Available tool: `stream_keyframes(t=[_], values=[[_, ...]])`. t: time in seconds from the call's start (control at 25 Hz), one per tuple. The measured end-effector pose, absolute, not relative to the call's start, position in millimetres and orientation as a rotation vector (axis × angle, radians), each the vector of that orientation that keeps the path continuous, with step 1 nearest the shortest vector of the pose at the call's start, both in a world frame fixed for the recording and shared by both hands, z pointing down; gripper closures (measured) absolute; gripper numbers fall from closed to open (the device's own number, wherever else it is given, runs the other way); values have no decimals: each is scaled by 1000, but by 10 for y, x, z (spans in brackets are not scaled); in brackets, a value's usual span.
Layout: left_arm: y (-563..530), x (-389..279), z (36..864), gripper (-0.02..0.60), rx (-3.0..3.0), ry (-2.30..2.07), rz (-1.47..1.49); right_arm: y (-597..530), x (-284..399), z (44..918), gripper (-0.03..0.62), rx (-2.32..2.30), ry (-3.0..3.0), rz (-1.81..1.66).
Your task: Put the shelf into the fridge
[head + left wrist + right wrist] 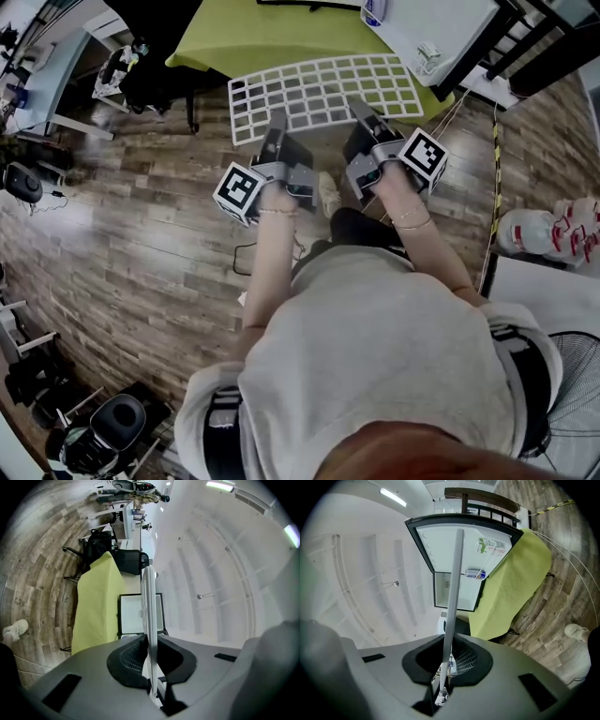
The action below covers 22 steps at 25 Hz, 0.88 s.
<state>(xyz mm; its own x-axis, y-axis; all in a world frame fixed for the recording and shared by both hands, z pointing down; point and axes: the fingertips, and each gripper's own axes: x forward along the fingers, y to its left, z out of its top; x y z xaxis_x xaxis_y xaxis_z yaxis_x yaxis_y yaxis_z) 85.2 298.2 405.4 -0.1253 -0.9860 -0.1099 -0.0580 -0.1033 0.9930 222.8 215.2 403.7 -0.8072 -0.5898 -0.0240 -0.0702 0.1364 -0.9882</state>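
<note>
A white wire-grid shelf (323,91) hangs flat in the air above the wooden floor, between me and a green-covered table. My left gripper (277,122) is shut on its near edge at the left, and my right gripper (360,109) is shut on the near edge at the right. In the left gripper view the shelf (149,606) runs edge-on out of the jaws. The right gripper view shows the shelf (453,592) as a thin bar, with the open fridge (457,590) and its white door (464,543) straight beyond.
A table under a green cloth (272,33) stands just past the shelf. The white fridge door (431,33) lies at the upper right. A railing (520,37) and taped floor edge (494,159) sit at the right; chairs and gear (112,70) at the left.
</note>
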Motion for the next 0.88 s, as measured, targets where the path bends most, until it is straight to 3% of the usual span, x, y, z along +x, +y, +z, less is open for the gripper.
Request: stream_keyframes(t=[0.28, 0.88], values=[[2787, 693, 4100, 546, 1267, -1327, -1360, 1933, 2066, 4113, 563, -592, 1977, -1743], [1145, -94, 3827, 545, 1279, -1319, -1415, 258, 1250, 3722, 566, -546, 2019, -1654]])
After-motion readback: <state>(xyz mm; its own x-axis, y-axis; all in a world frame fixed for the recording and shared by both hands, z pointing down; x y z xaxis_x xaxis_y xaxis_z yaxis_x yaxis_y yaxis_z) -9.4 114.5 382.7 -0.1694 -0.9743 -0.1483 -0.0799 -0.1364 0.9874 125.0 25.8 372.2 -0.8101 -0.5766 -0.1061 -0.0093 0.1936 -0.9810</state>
